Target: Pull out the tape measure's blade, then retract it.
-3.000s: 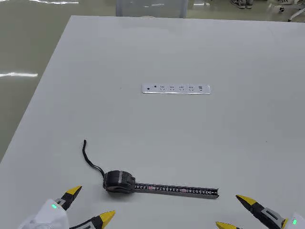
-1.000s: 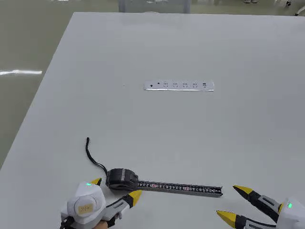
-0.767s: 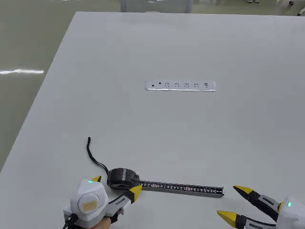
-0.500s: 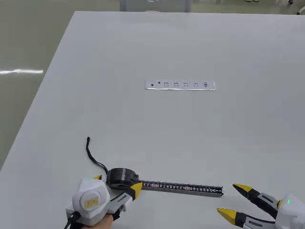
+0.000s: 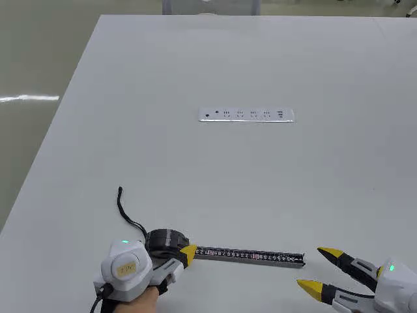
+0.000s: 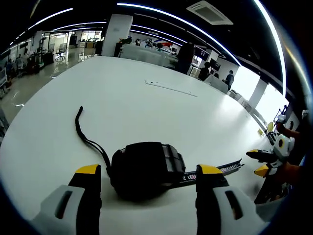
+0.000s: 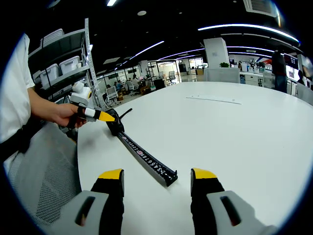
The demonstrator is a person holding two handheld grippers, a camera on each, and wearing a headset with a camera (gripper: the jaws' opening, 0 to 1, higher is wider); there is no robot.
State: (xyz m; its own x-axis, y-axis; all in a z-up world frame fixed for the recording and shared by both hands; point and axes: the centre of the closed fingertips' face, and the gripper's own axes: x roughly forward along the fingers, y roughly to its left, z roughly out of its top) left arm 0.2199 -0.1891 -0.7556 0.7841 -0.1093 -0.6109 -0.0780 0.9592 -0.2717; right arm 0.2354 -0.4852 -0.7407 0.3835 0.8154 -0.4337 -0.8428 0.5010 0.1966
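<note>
A black tape measure (image 5: 166, 240) lies near the table's front edge, with its blade (image 5: 251, 256) pulled out to the right and flat on the table. Its strap (image 5: 126, 212) trails off to the back left. My left gripper (image 5: 163, 248) is open, one jaw on each side of the case (image 6: 142, 161), with small gaps showing in the left gripper view (image 6: 149, 171). My right gripper (image 5: 319, 268) is open just right of the blade's end hook (image 5: 302, 261). In the right gripper view (image 7: 157, 174) the hook (image 7: 168, 177) lies between the yellow tips.
A white power strip (image 5: 246, 115) is set flush in the table (image 5: 260, 182) further back. A person's hand (image 7: 63, 113) holds the left gripper at the table's near edge. People stand at the far side (image 6: 215, 76).
My left gripper has moved forward and right from the table edge until its jaws straddle the tape case. The right gripper has barely shifted. The blade stays out.
</note>
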